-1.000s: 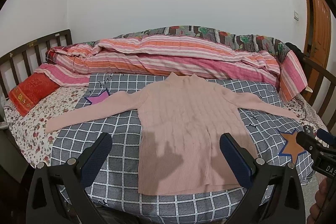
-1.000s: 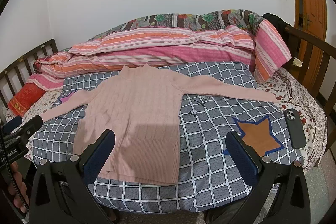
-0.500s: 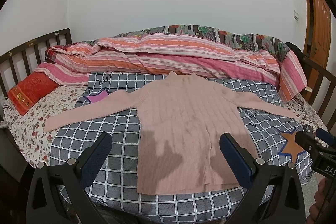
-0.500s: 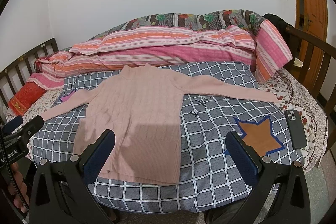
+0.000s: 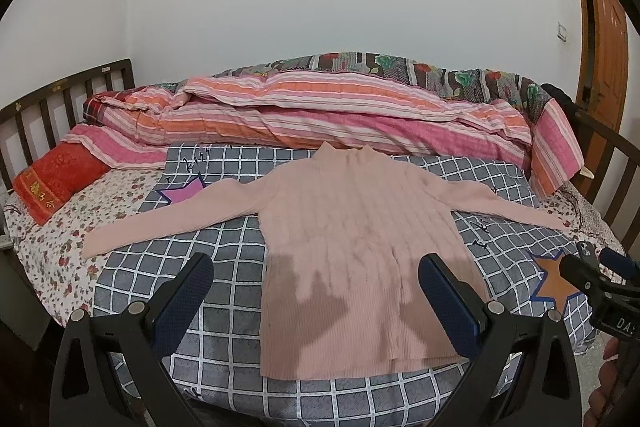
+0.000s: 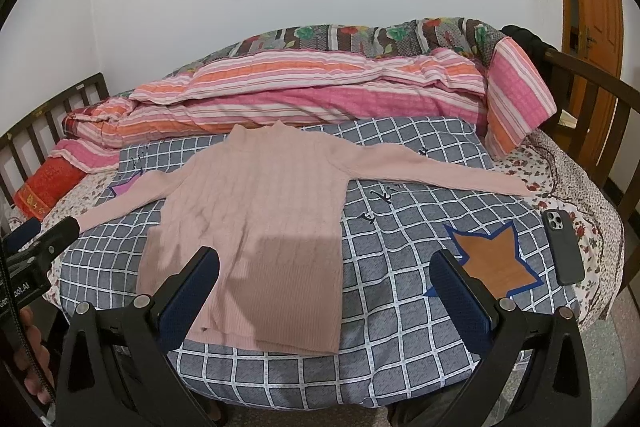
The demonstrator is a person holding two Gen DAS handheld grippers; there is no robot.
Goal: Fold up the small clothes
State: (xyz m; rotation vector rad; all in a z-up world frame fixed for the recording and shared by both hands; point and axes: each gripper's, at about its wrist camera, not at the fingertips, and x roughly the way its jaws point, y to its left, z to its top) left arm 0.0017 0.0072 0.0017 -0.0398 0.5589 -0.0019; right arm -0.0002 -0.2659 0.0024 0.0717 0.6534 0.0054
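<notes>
At the far left of the bed a red embroidered cushion (image 5: pixel 56 183) lies against the dark wooden slatted rail (image 5: pixel 60 107); its gold characters are too small for me to read. My left claw (image 5: pixel 316 301) hangs spread wide and empty above the near edge of the grey checked bedspread (image 5: pixel 192 235). The pale pink ribbed knit sweater (image 5: pixel 356 239) lies flat, front up, on that bedspread, collar toward the striped pink and orange quilt (image 5: pixel 320 111), both sleeves stretched sideways. I judge it light, soft and floppy, so each cuff (image 5: pixel 94 247) looks the sensible place to pinch first. My right claw (image 6: pixel 328 291) is equally wide apart, gripping nothing. Right of it sit an orange star patch (image 6: pixel 492 259) and a dark smartphone (image 6: pixel 562 247). Partial letters "DA" show on the other claw's body.
</notes>
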